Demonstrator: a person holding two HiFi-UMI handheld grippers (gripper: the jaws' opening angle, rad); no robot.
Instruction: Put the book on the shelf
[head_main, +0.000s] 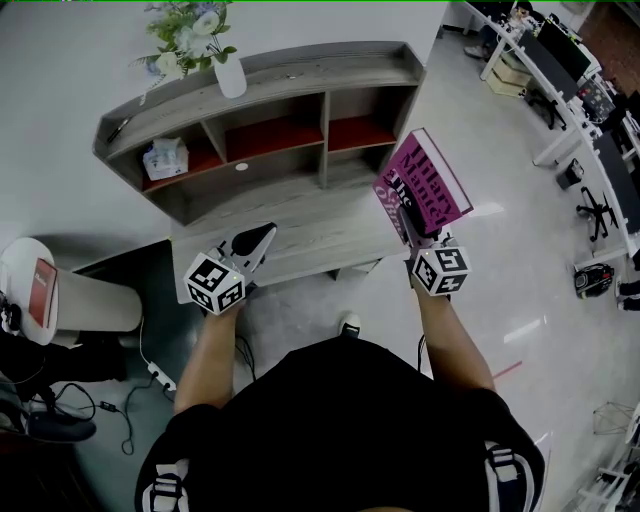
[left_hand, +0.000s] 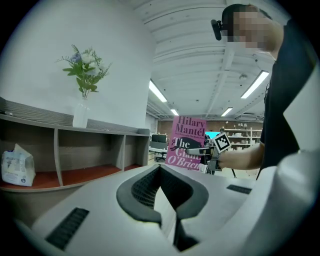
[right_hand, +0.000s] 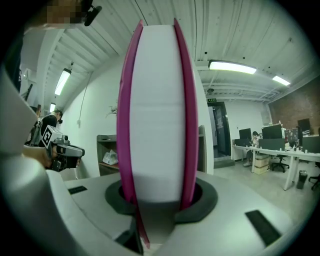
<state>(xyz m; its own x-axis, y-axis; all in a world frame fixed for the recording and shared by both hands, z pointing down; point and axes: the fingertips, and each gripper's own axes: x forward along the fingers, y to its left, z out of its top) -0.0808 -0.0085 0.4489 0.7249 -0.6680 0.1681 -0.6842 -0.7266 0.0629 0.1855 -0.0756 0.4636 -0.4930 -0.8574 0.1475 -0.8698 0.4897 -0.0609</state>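
You're carrying the book, and it's not shelved yet
Your right hand-held gripper (head_main: 424, 232) is clamping the pink book (head_main: 428, 180) by its lower edge, holding it upright in the air near the shelf's (head_main: 300, 75) right end. Your left hand-held gripper (head_main: 258, 240) is hovering empty with jaws together, and the placing itself is waiting to be done

Office: rows of desks (right_hand: 272, 151), chairs (head_main: 597, 210)

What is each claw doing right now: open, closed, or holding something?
Left claw: closed, empty.
Right claw: closed on the pink Hilary Mantel book.
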